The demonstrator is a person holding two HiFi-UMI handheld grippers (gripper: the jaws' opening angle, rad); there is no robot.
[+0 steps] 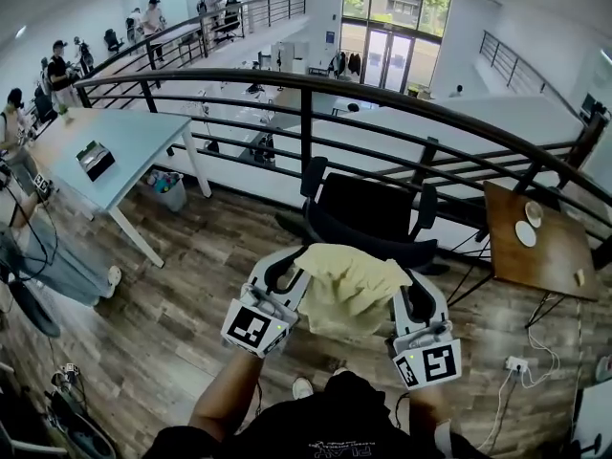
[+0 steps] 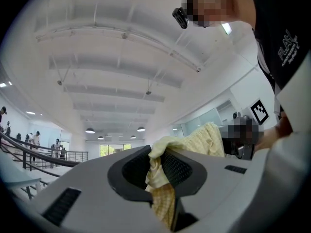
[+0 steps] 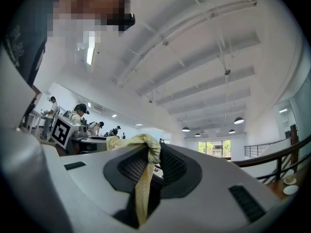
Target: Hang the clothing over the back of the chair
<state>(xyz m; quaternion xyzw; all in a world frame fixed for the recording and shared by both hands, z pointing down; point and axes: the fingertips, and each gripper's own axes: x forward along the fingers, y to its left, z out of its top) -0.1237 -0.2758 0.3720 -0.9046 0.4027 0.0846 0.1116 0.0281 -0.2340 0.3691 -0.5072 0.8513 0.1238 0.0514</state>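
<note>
A pale yellow piece of clothing [image 1: 350,285] hangs bunched between my two grippers, held up in front of me. My left gripper [image 1: 287,273] is shut on the garment's left edge; in the left gripper view the yellow cloth [image 2: 160,178] is pinched between the dark pads. My right gripper [image 1: 409,293] is shut on the right edge, and in the right gripper view a thin fold of the cloth [image 3: 145,174] runs down between its pads. The black office chair [image 1: 368,213] stands just beyond the garment, its back toward the railing. Both grippers point slightly upward.
A black metal railing [image 1: 306,113] curves behind the chair. A light table [image 1: 115,142] stands at the left with a bin [image 1: 168,189] under it. A small brown wooden table [image 1: 535,242] sits at the right. Cables and a power strip [image 1: 516,363] lie on the wood floor.
</note>
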